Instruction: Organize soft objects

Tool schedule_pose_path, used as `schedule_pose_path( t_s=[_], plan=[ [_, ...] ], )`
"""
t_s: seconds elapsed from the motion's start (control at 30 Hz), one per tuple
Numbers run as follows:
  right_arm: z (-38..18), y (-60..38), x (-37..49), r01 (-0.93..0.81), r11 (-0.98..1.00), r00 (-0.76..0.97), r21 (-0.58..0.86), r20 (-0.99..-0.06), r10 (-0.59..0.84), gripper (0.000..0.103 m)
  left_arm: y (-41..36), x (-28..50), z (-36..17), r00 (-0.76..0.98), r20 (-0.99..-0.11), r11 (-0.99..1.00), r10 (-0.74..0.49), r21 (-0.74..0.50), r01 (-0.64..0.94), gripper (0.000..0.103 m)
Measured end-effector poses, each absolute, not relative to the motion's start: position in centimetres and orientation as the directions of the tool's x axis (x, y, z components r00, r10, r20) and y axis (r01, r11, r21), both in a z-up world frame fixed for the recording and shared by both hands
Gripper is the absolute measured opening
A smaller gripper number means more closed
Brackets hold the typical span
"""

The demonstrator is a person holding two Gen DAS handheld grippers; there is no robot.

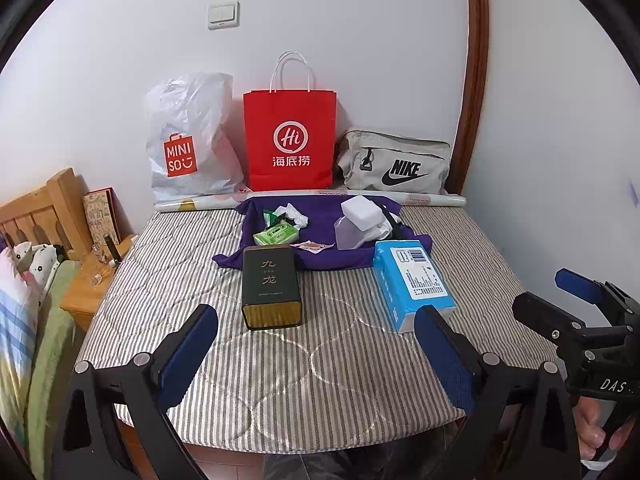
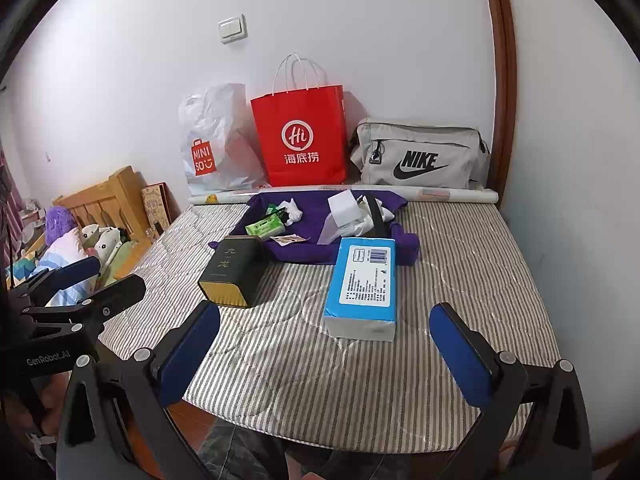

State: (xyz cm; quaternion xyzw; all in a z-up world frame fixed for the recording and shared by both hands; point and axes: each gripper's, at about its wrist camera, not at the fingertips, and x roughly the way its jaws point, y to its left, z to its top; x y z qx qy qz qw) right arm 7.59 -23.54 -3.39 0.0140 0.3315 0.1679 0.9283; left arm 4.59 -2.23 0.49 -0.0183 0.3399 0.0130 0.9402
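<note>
Both my grippers hang wide open and empty over the near edge of the striped mattress [image 1: 320, 360], the left gripper [image 1: 316, 356] and the right gripper [image 2: 326, 354] side by side. Just beyond my left fingers lies a dark tin [image 1: 272, 286], and ahead of my right fingers a blue tissue pack [image 2: 362, 286]. Farther off, a purple cloth [image 1: 320, 258] holds a green packet [image 1: 277, 234] and white crumpled bits [image 1: 294, 216], with a red paper bag [image 1: 290, 140] against the wall.

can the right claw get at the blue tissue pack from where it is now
Probably yes. The right claw is open, and the blue tissue pack lies straight ahead on the striped mattress, nothing between them. The dark tin sits off to the left, apart from it.
</note>
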Motion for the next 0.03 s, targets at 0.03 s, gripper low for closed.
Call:
schedule_pose_path(
  t_s=[0.03],
  plan=[
    [-3.39,-23.52,7.57,-0.303,0.943,0.724,0.137,-0.611,0.321,0.103,-2.23,4.57,0.51,0.771,-0.637,0.999,0.011,-0.024,-0.035,0.099]
  ],
)
